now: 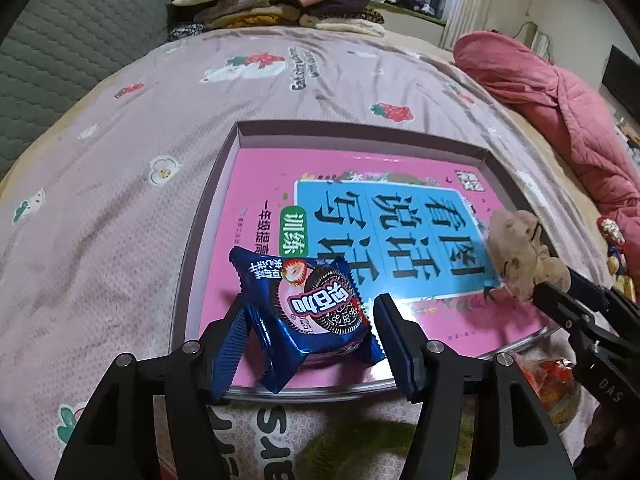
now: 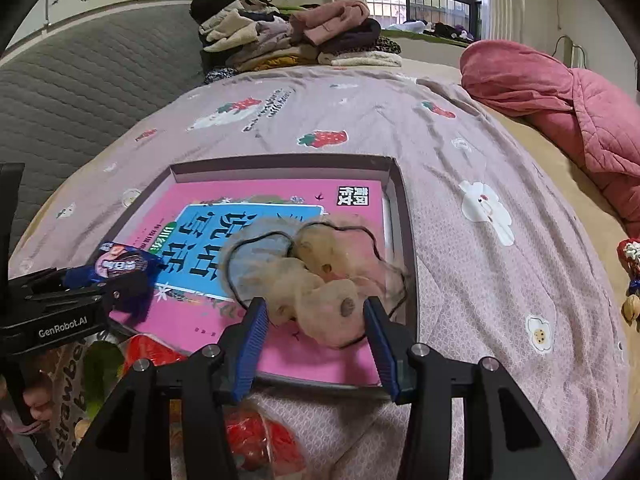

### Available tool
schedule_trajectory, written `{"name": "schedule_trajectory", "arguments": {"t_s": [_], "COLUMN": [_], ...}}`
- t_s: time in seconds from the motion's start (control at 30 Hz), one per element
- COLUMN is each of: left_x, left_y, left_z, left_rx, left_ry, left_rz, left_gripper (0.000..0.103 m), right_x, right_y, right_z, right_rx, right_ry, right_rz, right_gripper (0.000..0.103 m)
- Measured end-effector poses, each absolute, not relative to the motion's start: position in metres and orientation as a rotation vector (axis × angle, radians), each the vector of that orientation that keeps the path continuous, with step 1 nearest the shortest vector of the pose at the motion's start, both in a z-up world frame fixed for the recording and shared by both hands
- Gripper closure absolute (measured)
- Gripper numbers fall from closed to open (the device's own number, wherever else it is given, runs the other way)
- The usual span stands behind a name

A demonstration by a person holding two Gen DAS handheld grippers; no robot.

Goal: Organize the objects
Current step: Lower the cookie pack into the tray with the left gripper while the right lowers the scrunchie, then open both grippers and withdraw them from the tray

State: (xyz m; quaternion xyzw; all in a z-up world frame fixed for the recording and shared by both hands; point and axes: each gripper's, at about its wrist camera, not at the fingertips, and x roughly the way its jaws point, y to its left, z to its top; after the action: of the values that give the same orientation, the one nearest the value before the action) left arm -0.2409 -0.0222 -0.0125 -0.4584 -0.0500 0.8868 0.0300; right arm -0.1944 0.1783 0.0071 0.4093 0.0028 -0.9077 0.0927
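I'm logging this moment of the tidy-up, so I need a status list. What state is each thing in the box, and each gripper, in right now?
Box: lidless, on the bedspread.
Pink workbook: flat in the box, closed.
Cookie packet: sealed, on the workbook, between the left gripper fingers.
Beige hair scrunchie: blurred, over the workbook.
Left gripper: open.
Right gripper: open, fingers beside the scrunchie.

A bed [image 1: 120, 184] under a strawberry-print cover is carrying a shallow box [image 1: 208, 216]. Beyond the box, folded clothes [image 1: 276, 0] are piling up; right of it a pink quilt [image 1: 560, 100] is lying, and perhaps snack packets [image 2: 256, 440] are sitting just before it.
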Motion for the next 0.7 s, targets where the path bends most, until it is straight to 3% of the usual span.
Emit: {"name": "schedule_trajectory", "arguments": {"t_s": [0.23, 0.37, 0.7], "left_x": [-0.237, -0.235, -0.227], "left_y": [-0.024, -0.025, -0.027], "left_z": [-0.006, 0.000, 0.017], "left_rx": [-1.365, -1.316, -1.213], "left_ry": [-0.177, -0.199, -0.221], "left_rz": [2.735, 2.740, 2.765], "left_gripper": [0.037, 0.029, 0.027], "right_x": [-0.187, -0.184, -0.179], "right_y": [0.180, 0.184, 0.192], "right_z": [0.012, 0.019, 0.037], "right_rx": [1.181, 1.125, 1.001], "right_ry": [0.008, -0.004, -0.056], "right_rz": [-2.704, -2.731, -2.794], "right_gripper": [0.054, 0.053, 0.048]}}
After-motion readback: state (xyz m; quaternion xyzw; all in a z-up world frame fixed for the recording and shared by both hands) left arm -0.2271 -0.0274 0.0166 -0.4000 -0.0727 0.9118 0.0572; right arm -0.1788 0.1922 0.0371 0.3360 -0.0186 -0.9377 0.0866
